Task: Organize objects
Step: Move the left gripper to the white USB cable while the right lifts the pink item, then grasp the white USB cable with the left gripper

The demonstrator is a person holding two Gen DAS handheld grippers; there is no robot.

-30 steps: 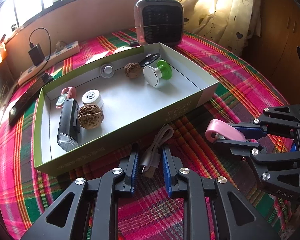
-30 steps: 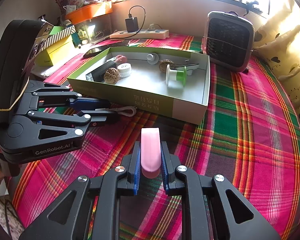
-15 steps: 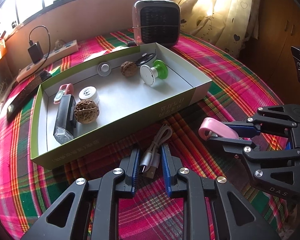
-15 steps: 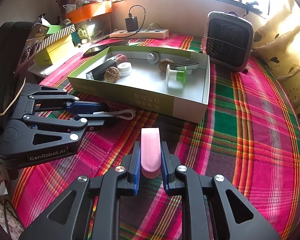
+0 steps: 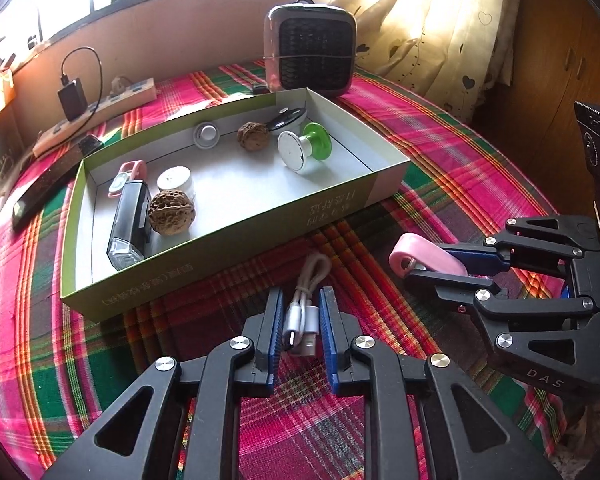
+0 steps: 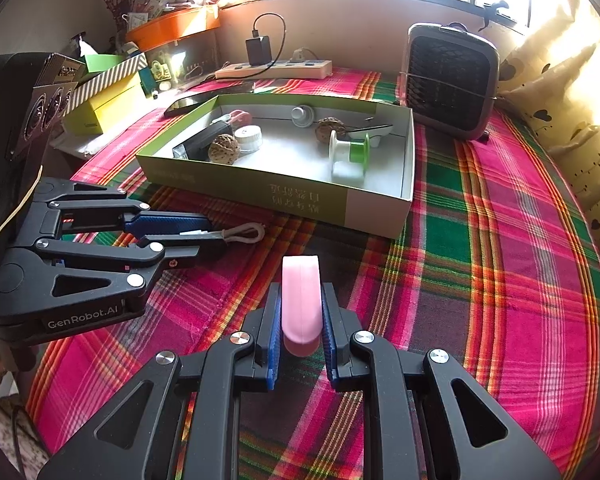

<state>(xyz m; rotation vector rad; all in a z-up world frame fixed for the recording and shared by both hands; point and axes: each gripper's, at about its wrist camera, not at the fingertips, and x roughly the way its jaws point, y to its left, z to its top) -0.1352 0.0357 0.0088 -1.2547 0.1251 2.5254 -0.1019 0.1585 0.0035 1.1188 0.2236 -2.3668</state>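
My left gripper [image 5: 300, 304] is shut on a coiled white USB cable [image 5: 305, 312] and holds it above the plaid cloth, just in front of the green cardboard box [image 5: 236, 256]. It shows from the side in the right wrist view [image 6: 204, 236], with the cable's loop [image 6: 246, 234] sticking out. My right gripper [image 6: 300, 300] is shut on a flat pink object [image 6: 300, 296], to the right of the left gripper and in front of the box [image 6: 284, 196]. The left wrist view shows the pink object [image 5: 424, 258] too. The box holds walnuts, a bike light, a green spool and small caps.
A small fan heater [image 5: 310, 52] stands behind the box. A power strip with a charger [image 5: 96, 116] and a dark phone [image 5: 52, 184] lie at the back left. Yellow and striped boxes [image 6: 104, 92] sit at the far left. A curtain [image 5: 440, 32] hangs on the right.
Both grippers have drawn back slightly from the box and risen a little, each keeping its hold. The box and its contents have not moved.
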